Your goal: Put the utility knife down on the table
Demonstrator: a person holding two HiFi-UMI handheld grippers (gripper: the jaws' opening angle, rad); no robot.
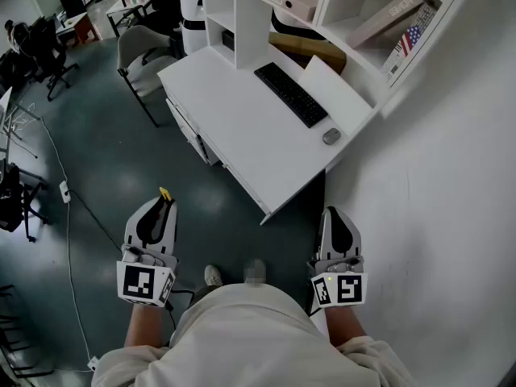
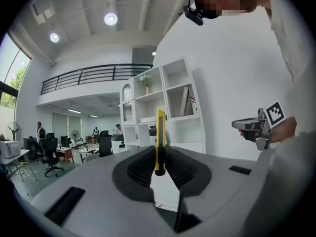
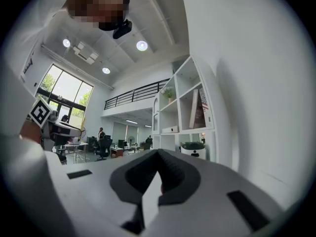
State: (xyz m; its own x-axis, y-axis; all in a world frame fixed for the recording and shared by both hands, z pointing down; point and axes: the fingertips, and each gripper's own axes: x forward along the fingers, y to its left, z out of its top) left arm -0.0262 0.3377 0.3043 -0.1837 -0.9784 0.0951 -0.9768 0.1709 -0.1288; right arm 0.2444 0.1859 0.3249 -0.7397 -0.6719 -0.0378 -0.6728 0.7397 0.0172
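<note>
A slim yellow utility knife (image 2: 160, 141) stands upright between the black ribbed pads of my left gripper (image 2: 159, 168), which is shut on it. In the head view its yellow tip (image 1: 165, 193) pokes out past the left gripper (image 1: 159, 214), held low over the grey floor to the left of the white table (image 1: 234, 127). My right gripper (image 1: 336, 222) hangs beside the table's near corner, close to the white wall. Its jaws (image 3: 159, 177) are shut with nothing between them.
On the table lie a black keyboard (image 1: 291, 94), a grey mouse (image 1: 331, 136) and a white sheet (image 1: 334, 89). White shelves (image 1: 339, 6) with books rise behind it. A grey chair (image 1: 141, 55) stands at the table's far left. Cables (image 1: 68, 208) trail on the floor.
</note>
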